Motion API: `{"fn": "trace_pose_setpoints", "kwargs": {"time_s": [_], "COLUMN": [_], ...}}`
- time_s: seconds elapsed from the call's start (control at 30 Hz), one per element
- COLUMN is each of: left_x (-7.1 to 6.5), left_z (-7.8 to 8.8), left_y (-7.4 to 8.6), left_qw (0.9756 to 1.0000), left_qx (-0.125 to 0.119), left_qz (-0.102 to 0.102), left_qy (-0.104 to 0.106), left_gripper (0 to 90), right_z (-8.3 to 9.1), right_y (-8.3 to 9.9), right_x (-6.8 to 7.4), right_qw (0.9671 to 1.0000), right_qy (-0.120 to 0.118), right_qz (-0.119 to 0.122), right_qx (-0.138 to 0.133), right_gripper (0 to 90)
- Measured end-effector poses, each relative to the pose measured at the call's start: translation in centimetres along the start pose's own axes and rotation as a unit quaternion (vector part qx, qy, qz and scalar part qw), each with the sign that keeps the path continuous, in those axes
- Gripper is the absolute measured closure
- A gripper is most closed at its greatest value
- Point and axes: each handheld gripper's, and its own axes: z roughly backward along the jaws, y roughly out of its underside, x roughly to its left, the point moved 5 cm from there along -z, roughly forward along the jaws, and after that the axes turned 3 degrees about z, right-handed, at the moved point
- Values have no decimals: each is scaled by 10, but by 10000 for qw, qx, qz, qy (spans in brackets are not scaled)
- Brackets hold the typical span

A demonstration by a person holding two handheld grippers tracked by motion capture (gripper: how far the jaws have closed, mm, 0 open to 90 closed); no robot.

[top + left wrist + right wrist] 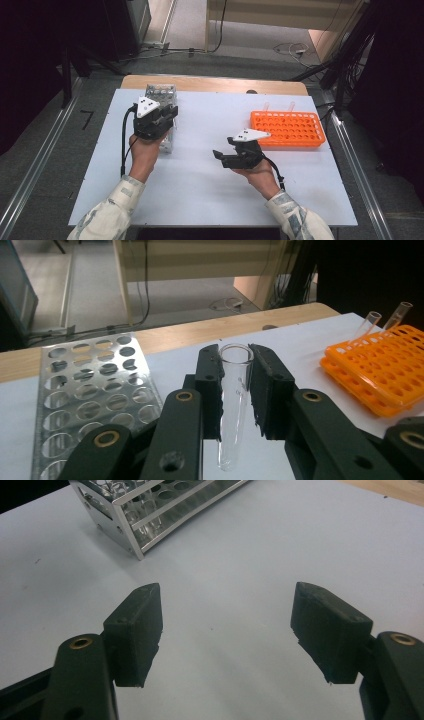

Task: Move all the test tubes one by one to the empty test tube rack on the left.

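- Metal rack [161,95] stood at the table's far left, just beyond the left gripper [159,119]; placed there, most likely, as the source of tubes.
- Left gripper [235,390] clamped on a clear glass test tube [234,405], pads pressed on either side just under the rim.
- Held upright, open mouth up and rounded bottom hanging free below the pads — a grip high on the tube, probably to leave the lower end clear for lowering into a hole.
- Tube carried above the white table [210,195], beside the metal rack [90,390] and well apart from the orange rack [385,375].
- Right gripper [222,152] waited near the table's middle, between the two racks, turned toward the left hand [145,152]; seemingly ready to take the tube over.
- Jaws there stood wide apart, nothing between the pads [137,630], bare tabletop underneath, corner of the metal rack [140,515] ahead.
- Orange rack [287,128] sat at the far right with two tubes [385,322] leaning at its back edge, so likely the destination.
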Motion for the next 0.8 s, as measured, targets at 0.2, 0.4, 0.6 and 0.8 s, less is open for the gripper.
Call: {"fn": "trace_pose_setpoints", "kwargs": {"time_s": [0.2,0.4,0.6,0.8], "left_x": [7,17,25,28], "left_z": [-1,-3,-5,-9], "left_y": [-1,-1,-2,5], "left_qw": [9998,9992,9977,9972], "left_qx": [-65,-89,-170,-88], "left_qz": [-47,14,-15,-33], "left_qy": [-204,-402,-656,-743], "left_gripper": [751,751,751,750], "right_z": [-1,-1,0,0], "right_y": [0,0,0,0], "right_x": [1,1,0,0], "right_qw": [10000,10000,10000,10000], "right_qy": [12,29,31,42], "right_qz": [30,32,38,40], "right_qx": [4,6,-8,-14], "right_gripper": [274,278,278,283]}}
